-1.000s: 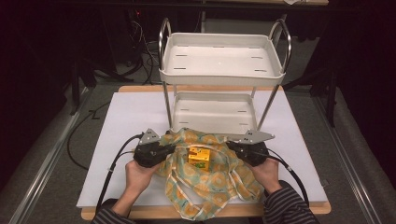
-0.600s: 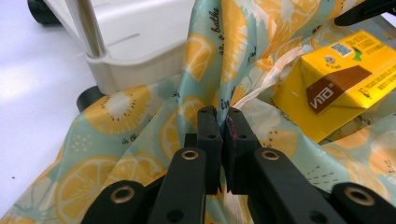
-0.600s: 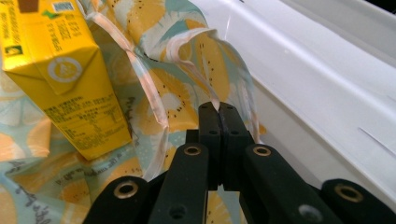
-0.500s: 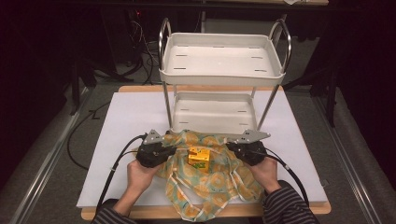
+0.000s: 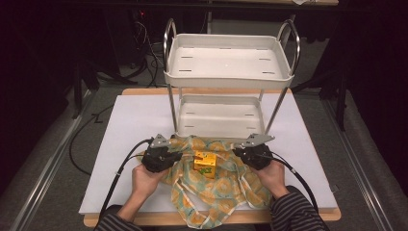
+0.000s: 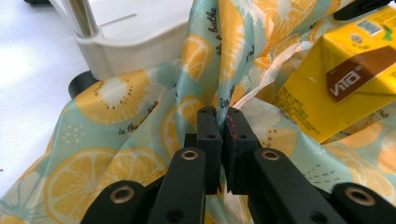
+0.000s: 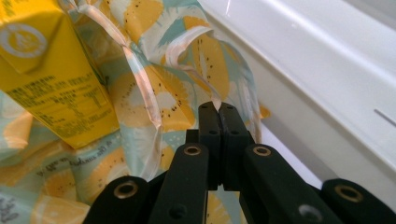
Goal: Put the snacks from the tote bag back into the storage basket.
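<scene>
In the high view, a fruit-print fabric bag is lying on the white sheet covering the bench, just in front of a white two-tier cart whose lower tray is sitting close behind the bag's far edge. A yellow drink carton is standing on the fabric between the two tools. The left hand-held gripper is gripping the bag's left edge and the right hand-held gripper is gripping its right edge — the person's left hand and right hand are coming in from the bottom, both in striped sleeves. In the left gripper view, the left hand-held gripper is pinching a fold of the bag with its jaws drawn together on the cloth; the carton is lying tilted at upper right, and a cart leg with the tray corner is showing at upper left. In the right gripper view, the right hand-held gripper is clamping the bag near its pale trim — jaws fully together on the fabric. The carton is sitting at upper left, and the cart's white tray wall is running along the right.
</scene>
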{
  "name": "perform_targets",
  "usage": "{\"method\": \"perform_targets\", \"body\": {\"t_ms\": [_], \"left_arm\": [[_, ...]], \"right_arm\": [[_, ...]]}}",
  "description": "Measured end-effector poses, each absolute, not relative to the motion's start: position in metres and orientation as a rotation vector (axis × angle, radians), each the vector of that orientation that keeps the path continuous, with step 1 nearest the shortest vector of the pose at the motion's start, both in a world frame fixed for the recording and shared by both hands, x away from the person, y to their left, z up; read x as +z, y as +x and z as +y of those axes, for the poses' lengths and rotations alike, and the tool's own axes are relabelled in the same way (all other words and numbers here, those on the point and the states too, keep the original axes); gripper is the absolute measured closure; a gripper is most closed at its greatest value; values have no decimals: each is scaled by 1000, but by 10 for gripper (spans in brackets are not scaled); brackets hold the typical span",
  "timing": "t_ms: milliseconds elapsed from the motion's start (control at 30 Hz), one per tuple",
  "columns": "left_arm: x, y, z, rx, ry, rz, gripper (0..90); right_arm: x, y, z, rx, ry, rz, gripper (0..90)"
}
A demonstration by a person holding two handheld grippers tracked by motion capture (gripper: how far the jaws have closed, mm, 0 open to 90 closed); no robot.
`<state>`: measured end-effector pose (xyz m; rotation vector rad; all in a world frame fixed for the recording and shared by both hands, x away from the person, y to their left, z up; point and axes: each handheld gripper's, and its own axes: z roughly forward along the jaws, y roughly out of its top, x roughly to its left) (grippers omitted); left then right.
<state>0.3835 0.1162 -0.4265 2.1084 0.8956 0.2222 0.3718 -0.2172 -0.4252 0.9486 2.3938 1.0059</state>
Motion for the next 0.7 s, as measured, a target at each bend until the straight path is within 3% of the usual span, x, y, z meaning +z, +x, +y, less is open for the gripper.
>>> {"method": "perform_targets", "body": {"t_ms": [700], "left_arm": [[-432,384,114,219,2181,893,861]], "right_arm": [[-435,379,-217,925,971,2455,900]]}}
